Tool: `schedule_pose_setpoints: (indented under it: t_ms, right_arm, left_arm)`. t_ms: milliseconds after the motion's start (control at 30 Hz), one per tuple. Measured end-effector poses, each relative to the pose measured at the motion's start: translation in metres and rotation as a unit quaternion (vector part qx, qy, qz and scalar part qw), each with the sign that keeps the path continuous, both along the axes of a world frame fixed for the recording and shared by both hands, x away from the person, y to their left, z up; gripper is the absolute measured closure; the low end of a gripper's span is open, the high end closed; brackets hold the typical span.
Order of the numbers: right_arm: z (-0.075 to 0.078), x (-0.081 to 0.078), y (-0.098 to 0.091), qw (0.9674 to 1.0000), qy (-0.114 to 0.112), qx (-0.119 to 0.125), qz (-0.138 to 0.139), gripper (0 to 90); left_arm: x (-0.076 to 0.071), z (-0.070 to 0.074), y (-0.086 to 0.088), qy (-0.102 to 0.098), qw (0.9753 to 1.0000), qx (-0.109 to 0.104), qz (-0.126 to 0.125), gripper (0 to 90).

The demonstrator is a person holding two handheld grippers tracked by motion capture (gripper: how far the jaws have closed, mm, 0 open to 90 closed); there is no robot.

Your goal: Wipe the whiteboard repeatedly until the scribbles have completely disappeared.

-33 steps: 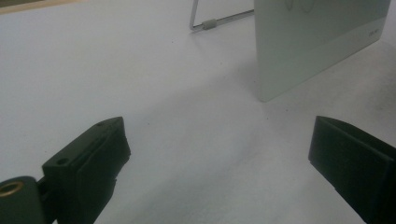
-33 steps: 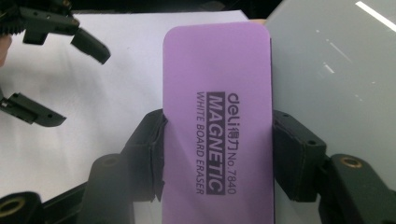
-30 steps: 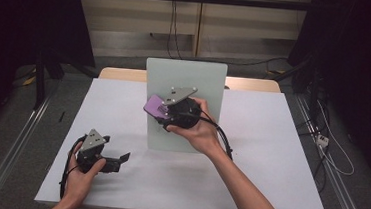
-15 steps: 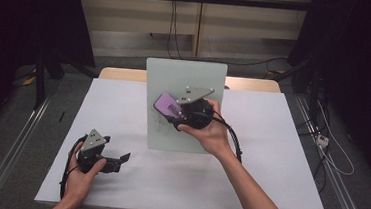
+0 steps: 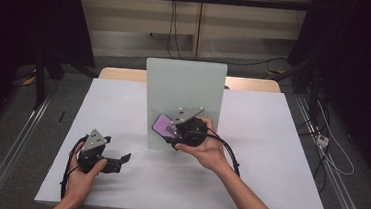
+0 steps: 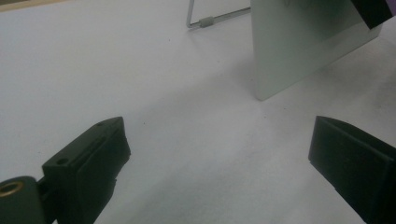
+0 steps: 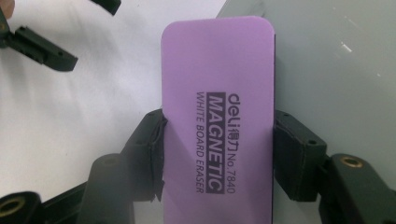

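Here the right gripper (image 5: 171, 129) clamps a purple eraser (image 7: 217, 116) reading "deli MAGNETIC WHITE BOARD ERASER No. 7840" against the whiteboard (image 5: 184, 89); the left gripper (image 5: 119, 159) rests near-left, jaws apart.

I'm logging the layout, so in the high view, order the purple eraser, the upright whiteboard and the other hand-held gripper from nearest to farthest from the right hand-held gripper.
1. Purple eraser: clamped in the right hand-held gripper.
2. Whiteboard: directly behind, upright at table centre.
3. Left hand-held gripper: off toward the table's near-left, open.

A purple whiteboard eraser (image 7: 218, 116), clamped lengthwise, lies against the upright pale whiteboard (image 5: 184, 92).
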State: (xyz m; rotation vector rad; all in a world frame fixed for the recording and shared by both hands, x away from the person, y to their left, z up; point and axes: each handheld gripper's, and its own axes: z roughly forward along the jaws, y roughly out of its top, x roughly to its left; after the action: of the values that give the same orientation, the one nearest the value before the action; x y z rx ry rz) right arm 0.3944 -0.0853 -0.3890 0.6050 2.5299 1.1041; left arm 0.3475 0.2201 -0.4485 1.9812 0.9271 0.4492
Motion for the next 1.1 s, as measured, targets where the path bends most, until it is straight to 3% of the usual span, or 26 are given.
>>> schedule_pose_setpoints:
  t_ms: [267, 367, 667, 767, 900, 1100]
  right_arm:
    - [-0.001, 0.001, 0.002, 0.9998, 0.012, -0.012, 0.010, 41.5]
    - [0.006, 0.004, 0.001, 0.9999, 0.012, -0.006, 0.007, 41.5]
    - [0.034, 0.015, 0.008, 0.9998, -0.017, 0.007, -0.001, 41.5]
    - [0.043, 0.019, 0.009, 0.9995, -0.022, 0.023, -0.006, 41.5]
    - [0.041, 0.019, 0.016, 0.9994, -0.024, 0.025, -0.005, 41.5]
    - [0.028, 0.017, 0.030, 0.9998, -0.017, 0.001, 0.012, 41.5]
  left_arm:
    - [0.000, 0.000, 0.000, 0.000, 1.0000, 0.001, -0.001, 4.6]
    - [0.000, -0.001, 0.000, 0.002, 1.0000, 0.001, 0.000, 4.6]
    - [0.000, 0.000, 0.001, 0.001, 1.0000, 0.000, -0.002, 4.6]
    - [0.001, 0.000, 0.001, 0.000, 1.0000, 0.000, -0.002, 4.6]
    - [0.000, 0.000, 0.001, -0.001, 1.0000, -0.002, -0.001, 4.6]
    - [0.000, 0.000, 0.001, -0.001, 1.0000, -0.001, -0.002, 4.6]
